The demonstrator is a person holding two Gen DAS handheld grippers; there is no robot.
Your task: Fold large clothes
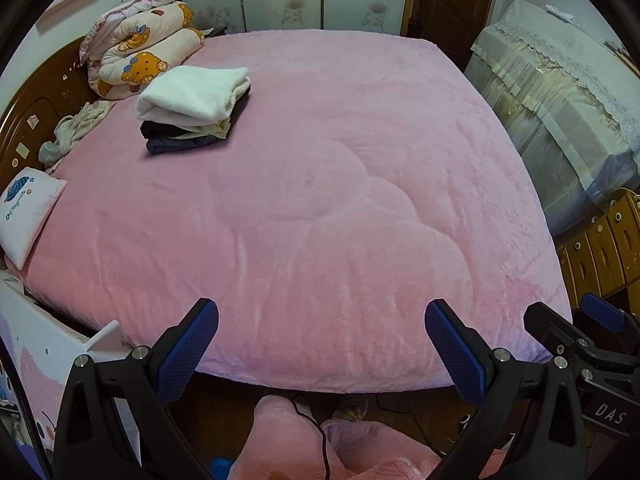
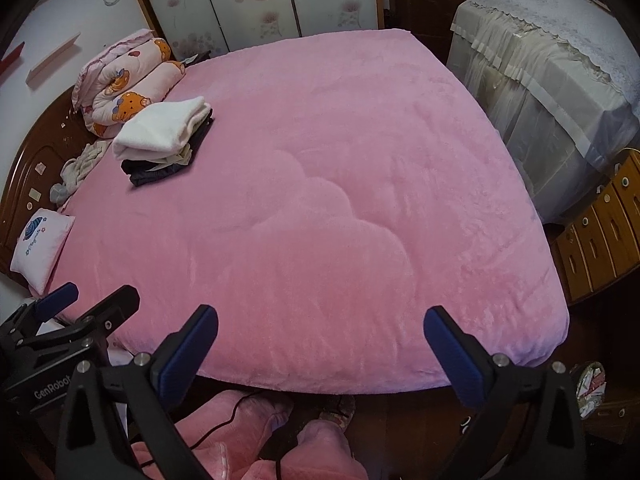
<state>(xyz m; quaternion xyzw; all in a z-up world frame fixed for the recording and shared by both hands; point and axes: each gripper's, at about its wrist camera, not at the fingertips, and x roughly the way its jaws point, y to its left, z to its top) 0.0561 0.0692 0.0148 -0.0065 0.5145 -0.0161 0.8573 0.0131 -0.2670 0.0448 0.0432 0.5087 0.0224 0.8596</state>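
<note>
A stack of folded clothes (image 1: pixel 192 108), white on top and dark below, lies at the far left of the pink-covered bed (image 1: pixel 340 200); in the right wrist view the stack (image 2: pixel 160 140) sits the same way. A crumpled pale garment (image 1: pixel 72 132) lies by the headboard. My left gripper (image 1: pixel 322 312) is open over the bed's near edge with nothing between its blue pads. My right gripper (image 2: pixel 322 316) is open too, and empty. Each gripper shows in the other's view: the right gripper (image 1: pixel 572 316) at the right edge, the left gripper (image 2: pixel 94 298) at the left edge.
A rolled bear-print quilt (image 1: pixel 144 52) and a small white pillow (image 1: pixel 28 212) lie along the headboard side. A cloth-covered piece of furniture (image 1: pixel 560 100) and wooden drawers (image 1: pixel 600 248) stand to the right. The person's pink-trousered legs (image 1: pixel 288 440) and a black cable are below the grippers.
</note>
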